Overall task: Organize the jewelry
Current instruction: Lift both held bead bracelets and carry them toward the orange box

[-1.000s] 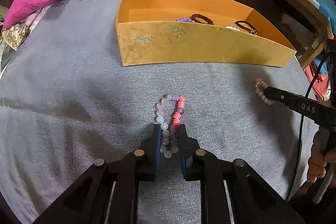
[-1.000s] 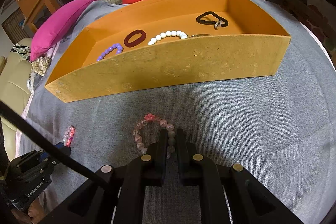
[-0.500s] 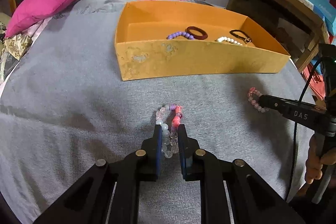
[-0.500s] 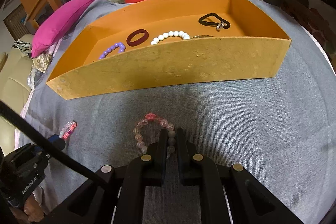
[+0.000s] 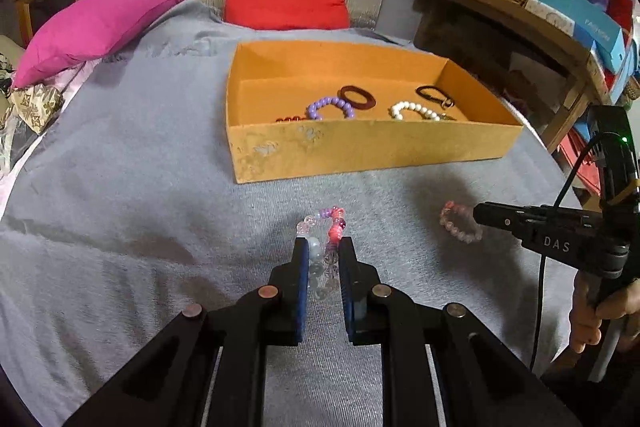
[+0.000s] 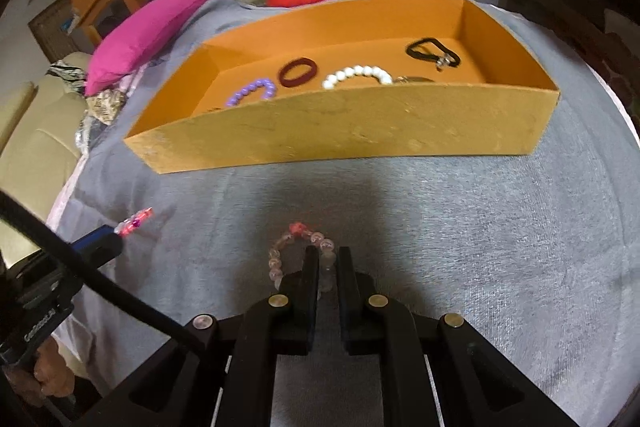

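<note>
Left wrist view: both grippers hold a bead bracelet above the grey cloth, in front of the orange tray.

The left gripper is clenched on a mixed bracelet of clear, purple and red beads, which sticks out forward between its fingers. The right gripper is clenched on a pale pink bracelet, whose loop hangs to the left of the fingers. Both are near the front edge of the grey cloth. The orange tray stands toward the far edge; inside lie a purple bead bracelet, a dark red band, a white bead bracelet and a black band. A hand grips the right tool.
</note>
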